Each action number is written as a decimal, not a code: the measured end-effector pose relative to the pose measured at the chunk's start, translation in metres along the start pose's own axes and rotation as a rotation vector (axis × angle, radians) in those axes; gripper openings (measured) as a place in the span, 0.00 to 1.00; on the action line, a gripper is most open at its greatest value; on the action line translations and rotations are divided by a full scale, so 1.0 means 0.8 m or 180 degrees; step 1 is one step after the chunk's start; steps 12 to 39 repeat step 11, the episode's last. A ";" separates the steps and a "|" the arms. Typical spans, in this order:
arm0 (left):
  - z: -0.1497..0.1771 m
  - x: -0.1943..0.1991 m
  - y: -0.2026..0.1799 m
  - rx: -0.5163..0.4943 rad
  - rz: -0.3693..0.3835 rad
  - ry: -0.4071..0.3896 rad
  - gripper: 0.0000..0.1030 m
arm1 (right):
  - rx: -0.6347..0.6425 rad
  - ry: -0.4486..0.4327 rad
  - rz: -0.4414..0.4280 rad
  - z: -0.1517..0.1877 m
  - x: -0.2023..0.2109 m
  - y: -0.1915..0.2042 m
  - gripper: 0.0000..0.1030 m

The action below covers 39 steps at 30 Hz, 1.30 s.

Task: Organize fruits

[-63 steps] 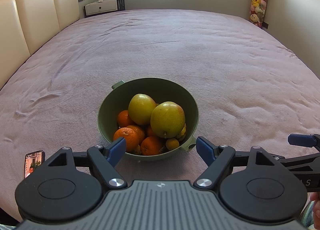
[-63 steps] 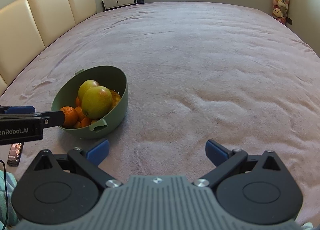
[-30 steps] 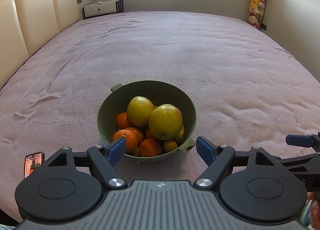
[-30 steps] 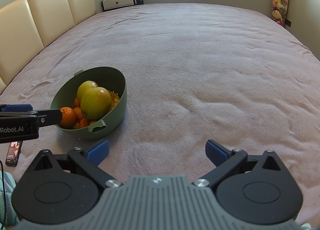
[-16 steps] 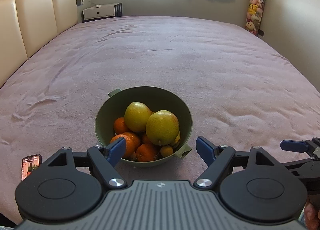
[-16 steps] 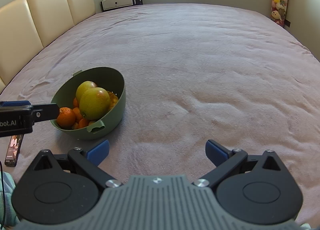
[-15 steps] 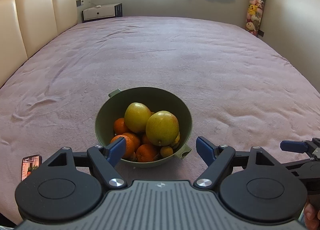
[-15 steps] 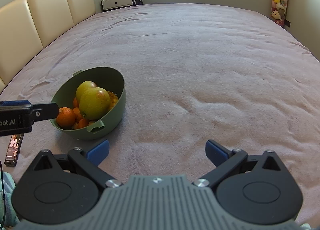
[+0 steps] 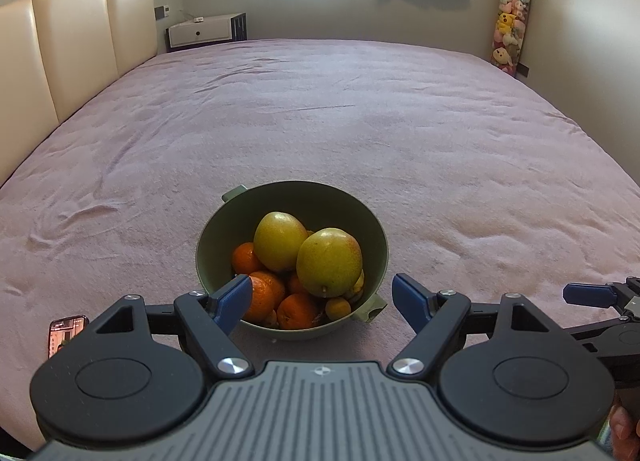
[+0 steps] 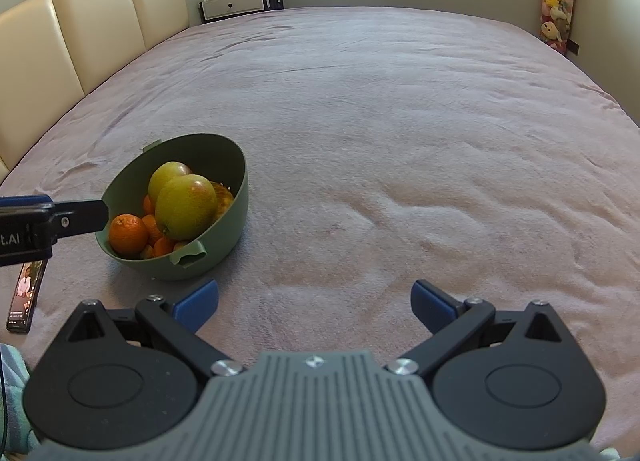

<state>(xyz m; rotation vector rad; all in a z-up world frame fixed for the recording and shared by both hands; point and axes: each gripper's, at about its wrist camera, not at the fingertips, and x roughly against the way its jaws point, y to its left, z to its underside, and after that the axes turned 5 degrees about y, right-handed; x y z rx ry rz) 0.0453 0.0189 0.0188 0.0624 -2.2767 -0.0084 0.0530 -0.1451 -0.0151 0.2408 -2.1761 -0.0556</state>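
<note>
Heaped in the green bowl: two large yellow-green fruits riding high on a bed of small oranges. Resting on the soft pink bed, not on anything firm.

Just short of the bowl's near rim, the left gripper, jaws spread wide and holding nothing. To the right of the bowl and apart from it, the right gripper, jaws likewise wide and empty, over bare bedspread. Left of the bowl, lying flat, a phone.

Likely trouble:
- Rolling of the top fruits once one is nudged or lifted, since they only rest on the round oranges below.
- Tipping or sliding of the bowl on the yielding bedding if pressed at the rim; no jaws bracing it.
- Slipping of a large smooth fruit from a pinch set off-centre.
- Runaway fruit on the bedspread, with nothing nearby to stop it.

Against the frame two seconds back:
- Same pile, same bowl position, same jaw spread on both sides.
- Left view tipped upward, with more of the window in sight and the bowl lower and slightly smaller.
- Seen from the right wrist, the left finger drawn a little away from the bowl.
</note>
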 end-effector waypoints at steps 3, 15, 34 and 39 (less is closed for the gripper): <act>0.001 0.002 0.000 -0.0017 -0.0014 -0.0023 0.90 | -0.0002 -0.0001 0.0004 0.000 0.000 0.001 0.96; 0.001 0.003 0.000 -0.0019 -0.0013 -0.0034 0.90 | 0.0002 0.0000 0.0020 0.001 0.000 0.000 0.96; 0.001 0.003 0.000 -0.0019 -0.0013 -0.0034 0.90 | 0.0002 0.0000 0.0020 0.001 0.000 0.000 0.96; 0.001 0.003 0.000 -0.0019 -0.0013 -0.0034 0.90 | 0.0002 0.0000 0.0020 0.001 0.000 0.000 0.96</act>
